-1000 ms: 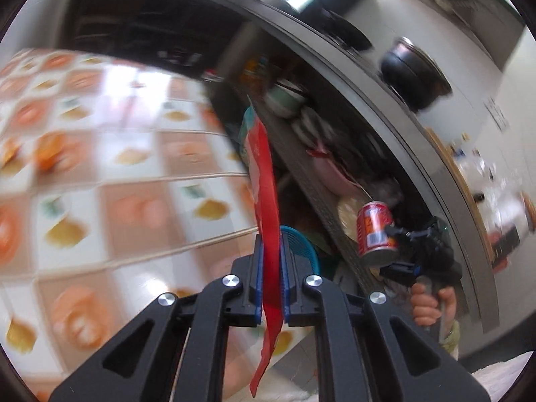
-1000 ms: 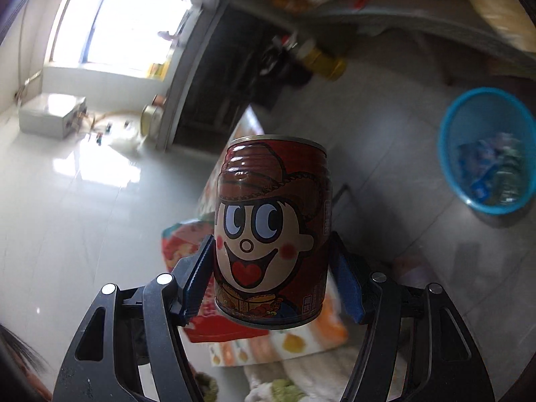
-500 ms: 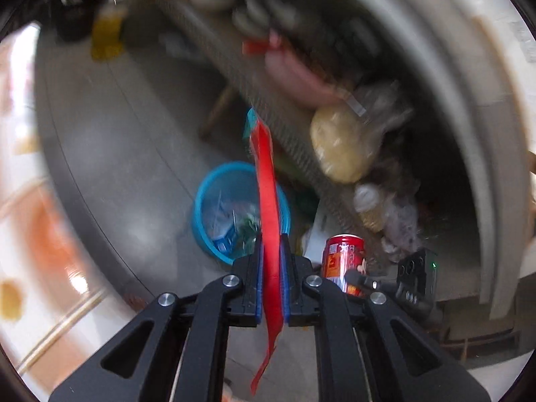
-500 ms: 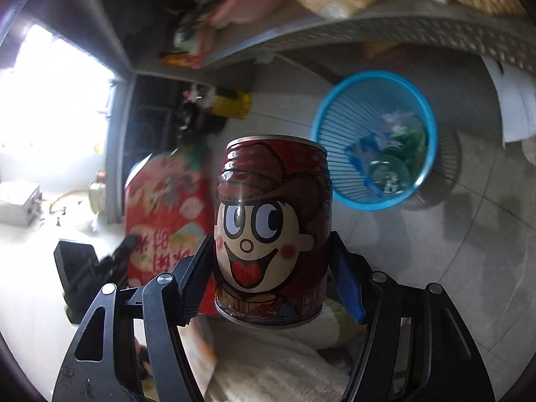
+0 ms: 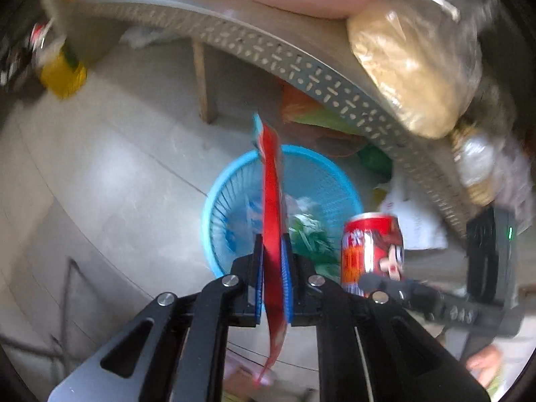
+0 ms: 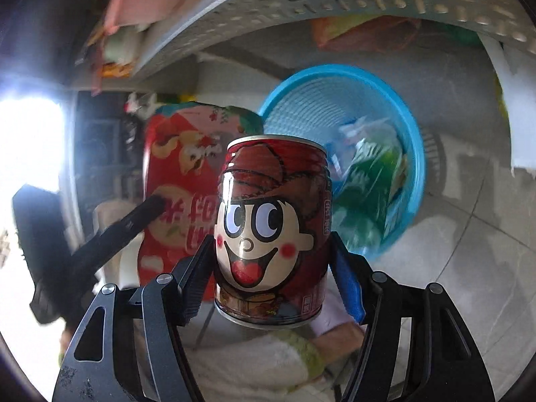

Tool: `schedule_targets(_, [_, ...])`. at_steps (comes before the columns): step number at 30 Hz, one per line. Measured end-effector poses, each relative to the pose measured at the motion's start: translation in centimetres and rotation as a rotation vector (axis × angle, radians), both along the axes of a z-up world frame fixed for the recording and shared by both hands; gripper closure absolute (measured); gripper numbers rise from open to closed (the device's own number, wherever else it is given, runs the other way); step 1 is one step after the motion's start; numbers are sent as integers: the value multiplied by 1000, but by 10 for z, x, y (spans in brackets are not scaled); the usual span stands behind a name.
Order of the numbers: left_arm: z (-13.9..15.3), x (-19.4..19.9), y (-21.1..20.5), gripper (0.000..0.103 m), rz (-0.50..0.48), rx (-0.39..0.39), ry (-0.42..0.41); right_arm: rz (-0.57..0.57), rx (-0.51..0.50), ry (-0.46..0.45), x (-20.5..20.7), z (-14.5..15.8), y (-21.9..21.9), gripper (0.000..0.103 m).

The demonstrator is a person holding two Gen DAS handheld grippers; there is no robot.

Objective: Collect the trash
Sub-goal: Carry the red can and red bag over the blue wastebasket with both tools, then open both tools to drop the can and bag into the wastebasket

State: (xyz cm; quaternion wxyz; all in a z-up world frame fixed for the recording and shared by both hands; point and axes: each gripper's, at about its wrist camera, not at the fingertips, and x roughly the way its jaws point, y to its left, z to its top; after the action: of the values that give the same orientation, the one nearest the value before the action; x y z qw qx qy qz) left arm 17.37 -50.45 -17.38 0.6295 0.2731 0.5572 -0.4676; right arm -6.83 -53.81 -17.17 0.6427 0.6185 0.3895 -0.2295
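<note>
Left gripper [image 5: 272, 261]: jaws nearly together and just now easing apart, the flat red snack packet [image 5: 272, 201] standing edge-on between the blue pads [image 5: 286, 278], which appear to touch it. The packet hangs directly above the blue mesh bin [image 5: 231, 181], which stands on the pale tiled floor [image 5: 110, 167] beneath a perforated metal shelf [image 5: 321, 77] and holds green and clear wrappers. Right gripper [image 6: 273, 264]: jaws set wide, clamped on both sides of an upright red drink can [image 6: 273, 231] printed with a cartoon face. From the right wrist view the can sits left of the bin, near its rim
</note>
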Motion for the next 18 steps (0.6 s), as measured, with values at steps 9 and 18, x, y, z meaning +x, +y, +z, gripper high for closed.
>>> schedule_targets(9, [26, 4, 10, 74, 4, -80, 25, -35, -71, 67, 1, -7, 4, 37])
schedule_targets(18, [118, 0, 83, 61, 19, -235, -2, 12, -176, 66, -10, 17, 28, 37])
